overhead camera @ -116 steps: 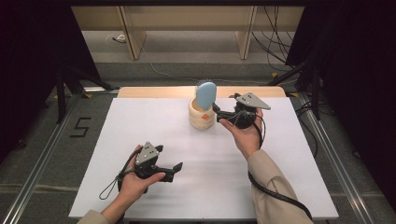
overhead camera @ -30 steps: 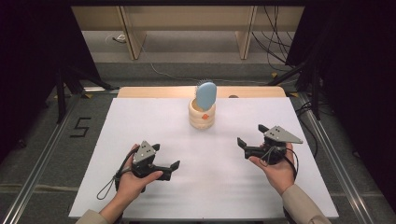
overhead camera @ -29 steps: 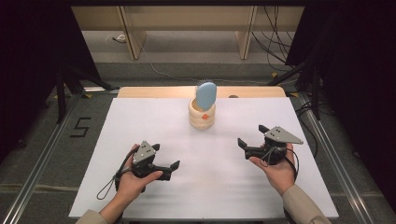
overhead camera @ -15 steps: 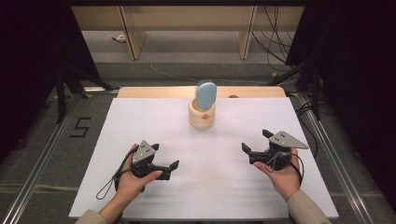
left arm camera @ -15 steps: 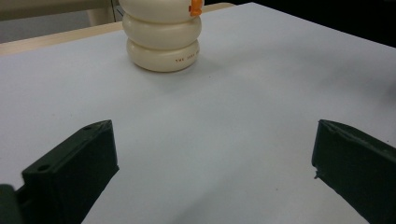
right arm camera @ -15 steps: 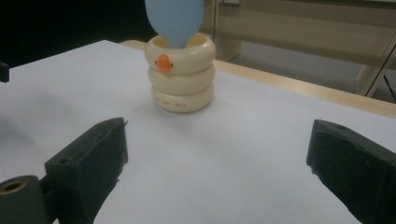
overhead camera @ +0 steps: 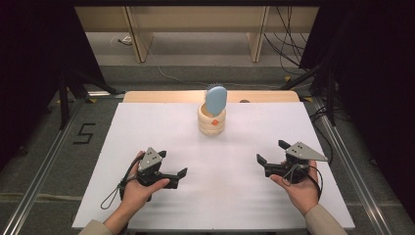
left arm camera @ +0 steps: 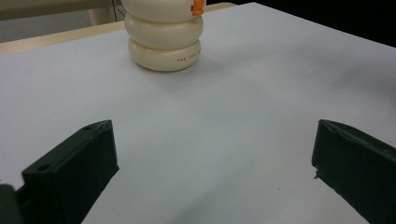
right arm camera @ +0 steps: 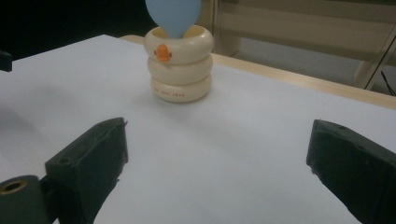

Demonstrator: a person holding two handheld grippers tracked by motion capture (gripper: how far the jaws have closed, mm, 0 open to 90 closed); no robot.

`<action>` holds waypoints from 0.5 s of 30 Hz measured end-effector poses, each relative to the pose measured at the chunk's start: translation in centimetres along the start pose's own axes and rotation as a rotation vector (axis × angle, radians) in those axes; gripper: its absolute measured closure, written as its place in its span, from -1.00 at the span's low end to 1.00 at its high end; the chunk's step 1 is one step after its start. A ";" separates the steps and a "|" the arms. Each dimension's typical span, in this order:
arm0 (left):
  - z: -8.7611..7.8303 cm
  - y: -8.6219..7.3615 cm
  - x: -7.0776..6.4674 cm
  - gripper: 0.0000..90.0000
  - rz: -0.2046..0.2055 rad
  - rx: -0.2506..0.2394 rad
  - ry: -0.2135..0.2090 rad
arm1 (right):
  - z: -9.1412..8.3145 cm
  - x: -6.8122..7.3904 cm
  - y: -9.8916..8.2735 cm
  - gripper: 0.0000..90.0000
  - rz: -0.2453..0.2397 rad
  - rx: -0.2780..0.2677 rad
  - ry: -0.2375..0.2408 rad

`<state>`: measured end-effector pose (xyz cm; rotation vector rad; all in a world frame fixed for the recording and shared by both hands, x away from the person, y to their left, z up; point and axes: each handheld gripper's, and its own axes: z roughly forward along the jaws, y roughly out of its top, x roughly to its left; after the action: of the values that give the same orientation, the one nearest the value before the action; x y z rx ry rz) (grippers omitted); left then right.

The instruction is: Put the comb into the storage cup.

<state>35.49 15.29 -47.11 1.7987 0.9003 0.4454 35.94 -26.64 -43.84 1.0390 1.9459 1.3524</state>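
Both tools sit low on the white surface near the person, left tool and right tool released, jaws wide, holding nothing. The blue brush stands in the cream holder at the far middle, well apart from both. Its long axis runs nearly upright, head up, leaning slightly right. Risk: a sideways nudge on that tall head could tip the holder over.
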 end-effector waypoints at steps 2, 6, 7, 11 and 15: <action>0.0 0.0 0.0 -1.00 0.001 -0.001 0.000 | -0.1 0.0 -0.1 -0.86 0.001 -0.001 -0.001; 0.0 0.0 0.0 -1.00 0.000 -0.001 0.001 | -0.4 0.0 -0.3 -0.86 0.000 0.005 -0.003; 0.0 0.0 0.0 -1.00 0.000 -0.001 0.001 | -0.4 0.0 -0.4 -0.86 -0.001 0.005 -0.002; 0.0 0.0 0.1 -1.00 -0.001 -0.001 0.002 | -0.6 0.0 -0.7 -0.86 0.003 0.006 -0.001; 0.0 0.0 0.1 -1.00 0.001 0.001 0.001 | -0.8 0.0 -0.9 -0.86 0.004 0.013 -0.002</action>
<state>35.52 15.36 -47.15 1.7998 0.9004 0.4462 35.07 -27.25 -44.42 1.0511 1.9550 1.3419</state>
